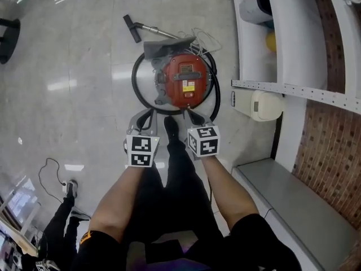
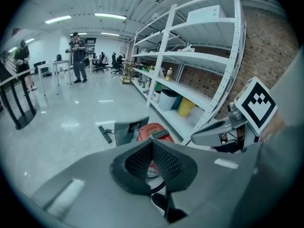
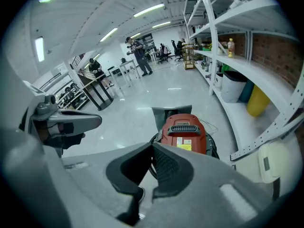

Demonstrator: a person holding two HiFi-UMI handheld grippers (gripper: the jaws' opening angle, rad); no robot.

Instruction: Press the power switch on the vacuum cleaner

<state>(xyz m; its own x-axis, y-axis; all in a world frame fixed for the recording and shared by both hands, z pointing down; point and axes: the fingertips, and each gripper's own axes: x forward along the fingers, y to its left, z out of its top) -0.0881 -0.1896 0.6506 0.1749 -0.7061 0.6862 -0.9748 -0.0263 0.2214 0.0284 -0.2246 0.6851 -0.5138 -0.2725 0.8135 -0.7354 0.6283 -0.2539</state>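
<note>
Vacuum cleaner (image 1: 183, 81): one, red.

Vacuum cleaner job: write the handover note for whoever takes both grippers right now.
Left gripper: jaws together, empty.
Right gripper: jaws together, empty.
Both hang short of the vacuum cleaner, touching nothing.
The red vacuum cleaner stands on the floor ahead, black hose looped round it.
Done: nothing yet.
Left: lower one gripper and press the power switch, which I cannot pick out from here.
</note>
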